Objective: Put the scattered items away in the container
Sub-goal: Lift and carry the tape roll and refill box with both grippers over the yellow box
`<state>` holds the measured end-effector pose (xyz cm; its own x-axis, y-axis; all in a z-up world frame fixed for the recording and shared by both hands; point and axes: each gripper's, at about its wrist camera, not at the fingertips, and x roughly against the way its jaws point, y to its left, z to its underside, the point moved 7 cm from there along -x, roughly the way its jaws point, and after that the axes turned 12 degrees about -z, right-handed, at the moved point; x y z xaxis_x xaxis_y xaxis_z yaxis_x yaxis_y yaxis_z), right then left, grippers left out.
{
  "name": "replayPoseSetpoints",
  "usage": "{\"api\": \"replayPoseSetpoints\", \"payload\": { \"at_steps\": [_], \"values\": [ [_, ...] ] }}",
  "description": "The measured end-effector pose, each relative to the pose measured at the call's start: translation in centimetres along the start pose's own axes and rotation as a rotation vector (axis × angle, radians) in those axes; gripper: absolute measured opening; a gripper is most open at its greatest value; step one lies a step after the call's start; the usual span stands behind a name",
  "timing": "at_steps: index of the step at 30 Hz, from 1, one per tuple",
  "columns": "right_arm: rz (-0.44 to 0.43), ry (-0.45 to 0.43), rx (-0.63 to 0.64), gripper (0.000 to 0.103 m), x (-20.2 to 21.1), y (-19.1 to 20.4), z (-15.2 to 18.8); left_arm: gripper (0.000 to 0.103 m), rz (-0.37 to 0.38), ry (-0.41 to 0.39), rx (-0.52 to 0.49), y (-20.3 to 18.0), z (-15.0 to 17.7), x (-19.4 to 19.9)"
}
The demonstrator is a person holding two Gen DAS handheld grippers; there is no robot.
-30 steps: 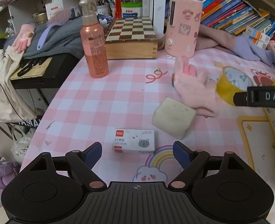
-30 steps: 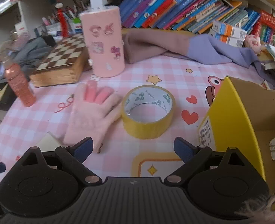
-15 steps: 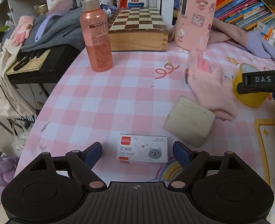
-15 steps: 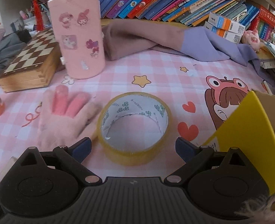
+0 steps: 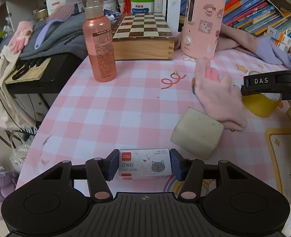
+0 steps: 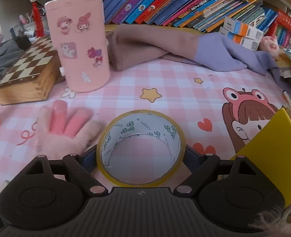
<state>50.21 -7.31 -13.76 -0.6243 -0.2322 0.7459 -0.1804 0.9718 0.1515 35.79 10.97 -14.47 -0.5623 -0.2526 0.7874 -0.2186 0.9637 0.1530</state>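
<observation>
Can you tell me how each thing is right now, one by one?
Left tongs: closing on the staple box.
Staple box: flat, between the pads.
Right tongs: closing around the tape roll.
Tape roll: lying flat.
Pink glove: lying flat.
Cream box: lid shut.
Pump bottle: upright.
Chess box: closed.

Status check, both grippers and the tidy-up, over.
Left gripper closing on staple box. Right gripper closing around tape roll. Pink glove touches the roll; yellow box at right.
</observation>
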Motion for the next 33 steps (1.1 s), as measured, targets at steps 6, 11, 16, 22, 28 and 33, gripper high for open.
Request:
{"api": "replayPoseSetpoints", "payload": {
  "at_steps": [6, 11, 16, 22, 28, 33],
  "values": [
    [-0.024, -0.034, 0.022, 0.086, 1.6, 1.2, -0.3, 0.053, 0.015, -0.047, 0.013, 0.3, -0.9, 1.3],
    [-0.051, -0.065, 0.024, 0.086, 3.8, 2.4, -0.4, 0.053, 0.026, -0.091, 0.025, 0.8, -1.5, 3.0],
    [-0.082, -0.089, 0.03, 0.086, 6.5, 3.4, -0.1, 0.053, 0.045, -0.139, 0.031, 1.3, -1.8, 5.2],
    [-0.132, -0.113, 0.041, 0.086, 10.2, 4.6, 1.0, 0.053, 0.073, -0.193, 0.035, 1.7, -1.8, 8.1],
    [-0.173, -0.142, 0.073, 0.086, 14.3, 5.5, 2.4, 0.053, 0.102, -0.256, 0.045, 2.4, -1.5, 11.5],
    [-0.197, -0.158, 0.106, 0.086, 17.5, 6.1, 4.4, 0.053, 0.122, -0.305, 0.046, 2.8, -0.8, 14.4]
  ]
}}
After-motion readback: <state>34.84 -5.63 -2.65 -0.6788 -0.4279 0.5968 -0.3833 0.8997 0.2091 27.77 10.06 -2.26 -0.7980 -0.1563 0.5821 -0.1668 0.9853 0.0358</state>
